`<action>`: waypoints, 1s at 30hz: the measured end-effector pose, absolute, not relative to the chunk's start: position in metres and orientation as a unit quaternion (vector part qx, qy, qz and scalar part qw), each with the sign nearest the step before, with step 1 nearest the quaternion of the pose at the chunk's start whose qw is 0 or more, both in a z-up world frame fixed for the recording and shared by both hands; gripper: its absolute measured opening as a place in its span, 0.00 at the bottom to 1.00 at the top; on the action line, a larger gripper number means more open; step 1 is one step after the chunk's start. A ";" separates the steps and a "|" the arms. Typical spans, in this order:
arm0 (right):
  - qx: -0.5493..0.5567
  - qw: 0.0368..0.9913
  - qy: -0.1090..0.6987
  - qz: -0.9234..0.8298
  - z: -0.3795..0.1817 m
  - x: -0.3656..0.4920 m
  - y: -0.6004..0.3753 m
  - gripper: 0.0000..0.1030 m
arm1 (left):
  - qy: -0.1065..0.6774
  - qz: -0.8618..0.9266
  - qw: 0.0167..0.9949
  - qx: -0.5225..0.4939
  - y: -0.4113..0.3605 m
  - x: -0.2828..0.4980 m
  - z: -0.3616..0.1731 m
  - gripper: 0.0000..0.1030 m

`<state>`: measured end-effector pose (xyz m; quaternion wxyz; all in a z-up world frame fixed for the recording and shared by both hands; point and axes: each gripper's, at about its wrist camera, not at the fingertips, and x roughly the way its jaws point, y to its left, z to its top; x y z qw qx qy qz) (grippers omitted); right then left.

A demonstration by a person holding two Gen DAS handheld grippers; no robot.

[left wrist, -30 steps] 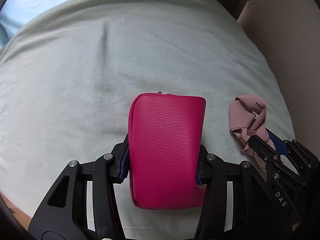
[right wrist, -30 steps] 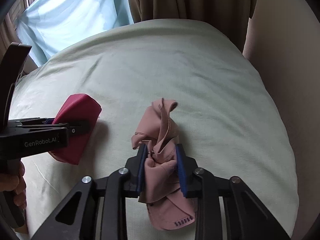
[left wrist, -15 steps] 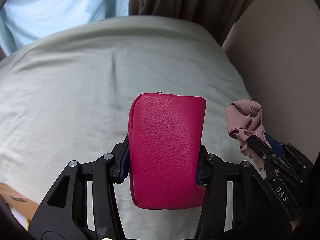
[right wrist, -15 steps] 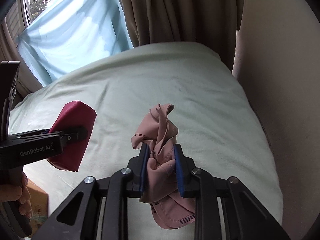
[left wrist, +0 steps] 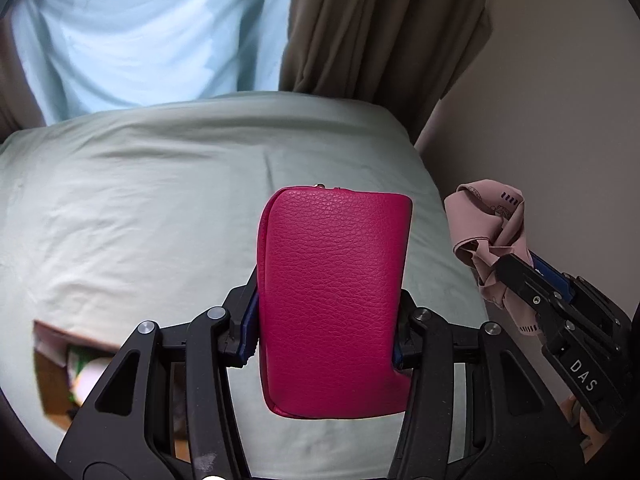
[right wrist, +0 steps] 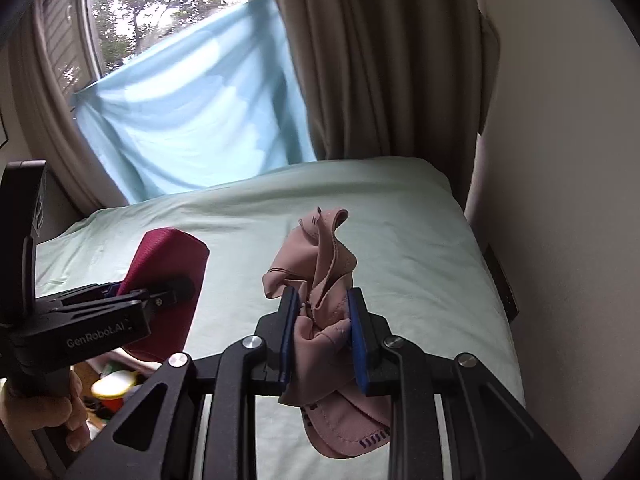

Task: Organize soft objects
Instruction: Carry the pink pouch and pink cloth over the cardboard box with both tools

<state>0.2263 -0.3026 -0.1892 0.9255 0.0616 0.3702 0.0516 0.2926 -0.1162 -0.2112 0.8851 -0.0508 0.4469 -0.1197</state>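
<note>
The left gripper (left wrist: 326, 330) has its jaws clamped on the two long sides of a magenta pouch (left wrist: 334, 300), a pebbled, leather-look case with a zip along its far end. The pouch stands out past the blue pads and is held in the air above the bed (left wrist: 160, 208), touching nothing else.

The right gripper (right wrist: 323, 338) has its jaws pressed together on a crumpled dusty-pink garment (right wrist: 320, 280). Folds of the cloth stick up beyond the pads, and a looser part with a row of small dark marks hangs down beneath them. It too is off the bed, carried in the air.

The two grippers are side by side, near each other but apart, the pouch to the left of the garment. A person's hand (right wrist: 40, 420) grips the handle of the left tool at the lower left of the right wrist view.

Below both lies the bed under a smooth pale green sheet with light creases. Past its left edge is a blurred cardboard box (left wrist: 56, 368) holding things too unclear to name. Behind the bed hang a light blue cloth (right wrist: 192, 120) across a window (right wrist: 160, 4) and brown curtains (right wrist: 380, 60); a plain cream wall (right wrist: 560, 200) runs along the right.
</note>
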 end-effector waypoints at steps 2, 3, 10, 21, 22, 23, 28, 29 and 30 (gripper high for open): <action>0.071 0.923 0.373 0.059 -0.172 0.210 -0.284 0.22 | 0.444 -0.112 0.887 -0.054 -0.092 0.272 -0.195 0.43; 0.076 0.923 0.373 0.063 -0.164 0.202 -0.275 0.22 | 0.442 -0.108 0.889 -0.056 -0.079 0.263 -0.190 0.43; 0.072 0.921 0.368 0.102 -0.133 0.156 -0.191 0.22 | 0.451 -0.079 0.888 -0.046 0.016 0.210 -0.182 0.43; 0.089 0.898 0.412 0.123 -0.170 0.134 -0.059 0.22 | 0.489 -0.044 0.870 -0.049 0.172 0.178 -0.219 0.43; 0.092 0.895 0.419 0.121 -0.177 0.135 -0.050 0.22 | 0.495 -0.043 0.867 -0.045 0.182 0.178 -0.225 0.43; 0.095 0.891 0.428 0.116 -0.187 0.136 -0.039 0.22 | 0.502 -0.043 0.863 -0.041 0.192 0.178 -0.232 0.43; 0.116 0.872 0.465 0.096 -0.225 0.143 -0.007 0.22 | 0.538 -0.042 0.842 -0.030 0.227 0.186 -0.267 0.43; 0.124 0.867 0.475 0.090 -0.234 0.146 -0.002 0.22 | 0.544 -0.041 0.837 -0.029 0.230 0.188 -0.274 0.43; 0.128 0.863 0.482 0.085 -0.238 0.147 0.003 0.22 | 0.552 -0.040 0.833 -0.031 0.235 0.189 -0.282 0.43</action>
